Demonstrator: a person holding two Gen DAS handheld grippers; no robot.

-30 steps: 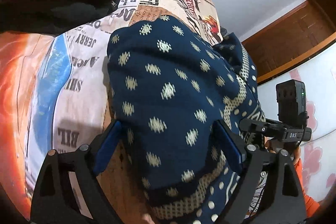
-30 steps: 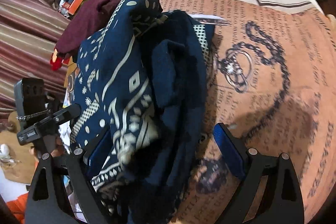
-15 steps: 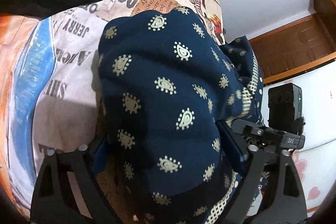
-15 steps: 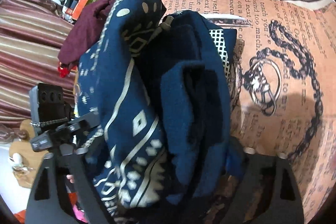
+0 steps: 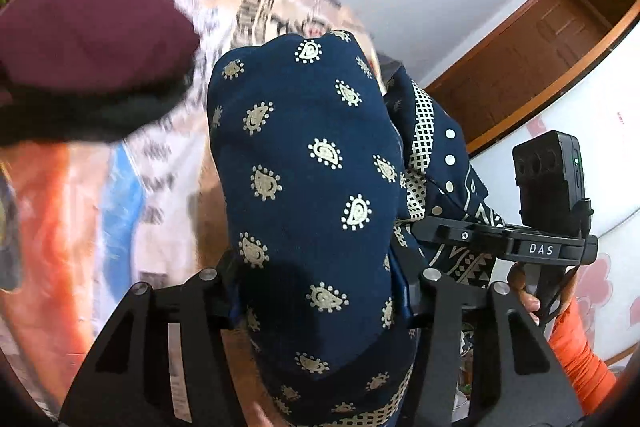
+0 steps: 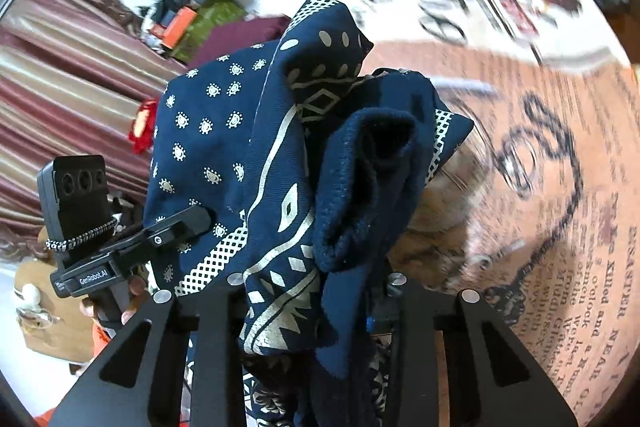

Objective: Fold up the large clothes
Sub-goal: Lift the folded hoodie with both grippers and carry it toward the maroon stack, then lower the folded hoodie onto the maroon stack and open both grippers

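Navy blue cotton garment with cream paisley print and patterned border (image 5: 312, 179) bunched between the fingers of both grippers, raised clear of the newspaper-print bedcover (image 6: 560, 227) lying beyond the fingertips. Left gripper (image 5: 320, 299) closing, pads pinching the paisley fold. Right gripper (image 6: 312, 291) closing, jaws pinching the bordered edge and a dark ribbed hem. Maroon cloth bundle (image 5: 88, 39) well beyond the left finger. Orange sleeve (image 5: 576, 351) just outside the right finger.
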